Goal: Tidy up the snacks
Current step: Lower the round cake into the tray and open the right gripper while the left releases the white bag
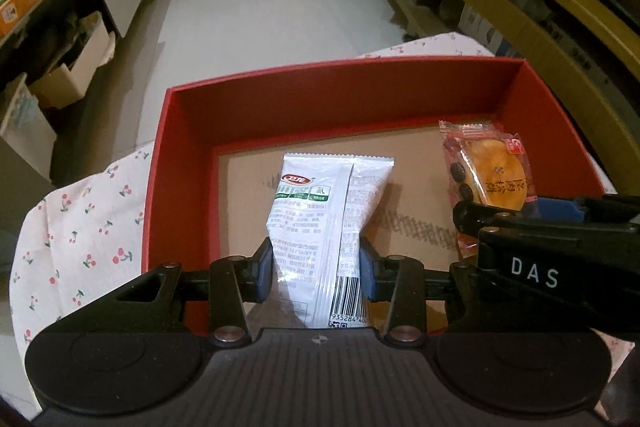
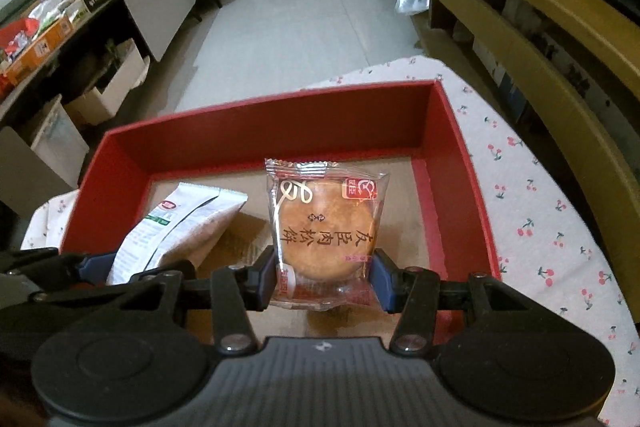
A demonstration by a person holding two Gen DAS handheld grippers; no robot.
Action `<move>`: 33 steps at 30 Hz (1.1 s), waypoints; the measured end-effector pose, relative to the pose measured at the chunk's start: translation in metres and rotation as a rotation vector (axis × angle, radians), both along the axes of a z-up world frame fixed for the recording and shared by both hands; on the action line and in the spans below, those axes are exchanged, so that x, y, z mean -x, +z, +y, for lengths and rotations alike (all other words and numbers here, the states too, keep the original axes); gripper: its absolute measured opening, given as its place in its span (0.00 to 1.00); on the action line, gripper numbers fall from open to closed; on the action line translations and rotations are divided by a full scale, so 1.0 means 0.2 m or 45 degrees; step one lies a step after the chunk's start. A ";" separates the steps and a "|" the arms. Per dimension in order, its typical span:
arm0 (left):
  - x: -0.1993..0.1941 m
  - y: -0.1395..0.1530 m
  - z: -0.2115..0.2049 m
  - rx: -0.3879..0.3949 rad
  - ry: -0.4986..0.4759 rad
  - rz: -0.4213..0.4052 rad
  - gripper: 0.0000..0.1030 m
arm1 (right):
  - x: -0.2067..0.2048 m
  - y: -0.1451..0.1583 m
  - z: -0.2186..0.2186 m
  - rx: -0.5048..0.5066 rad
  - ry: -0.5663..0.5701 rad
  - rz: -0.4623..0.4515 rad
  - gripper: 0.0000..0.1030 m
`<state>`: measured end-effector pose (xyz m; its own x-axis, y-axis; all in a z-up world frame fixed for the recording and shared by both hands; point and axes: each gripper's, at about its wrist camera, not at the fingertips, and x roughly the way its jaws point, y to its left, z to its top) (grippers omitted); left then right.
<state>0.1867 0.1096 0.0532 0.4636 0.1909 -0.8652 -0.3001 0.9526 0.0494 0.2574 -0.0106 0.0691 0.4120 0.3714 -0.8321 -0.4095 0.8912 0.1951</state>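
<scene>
— Left tool (image 1: 316, 267)?
— Pads clamped on a white packet (image 1: 328, 219), held over the red box (image 1: 180, 163).
— Right tool (image 2: 324, 277)?
— Pinching a wrapped round cake (image 2: 326, 231), also above the box, just right of the packet. Box sits on the cherry-print worktop (image 2: 540, 211).

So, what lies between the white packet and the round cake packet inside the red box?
Only bare cardboard floor of the red box lies between the white packet and the cake packet; the right wrist view shows it.
</scene>
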 end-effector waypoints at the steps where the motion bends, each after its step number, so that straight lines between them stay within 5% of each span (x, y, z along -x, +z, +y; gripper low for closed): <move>1: 0.00 -0.01 0.00 0.000 0.001 0.005 0.47 | 0.00 -0.01 0.00 0.004 0.003 0.002 0.47; 13: 0.00 -0.05 0.01 0.016 0.022 0.041 0.53 | -0.01 -0.09 0.02 0.055 0.019 0.041 0.49; 33: 0.08 0.11 0.06 0.054 0.037 -0.066 0.75 | 0.02 0.04 -0.02 0.013 -0.019 -0.061 0.55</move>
<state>0.1711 0.1209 0.0756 0.5028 0.1682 -0.8479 -0.3284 0.9445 -0.0074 0.2532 -0.0138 0.0778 0.4571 0.3565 -0.8149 -0.4049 0.8991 0.1662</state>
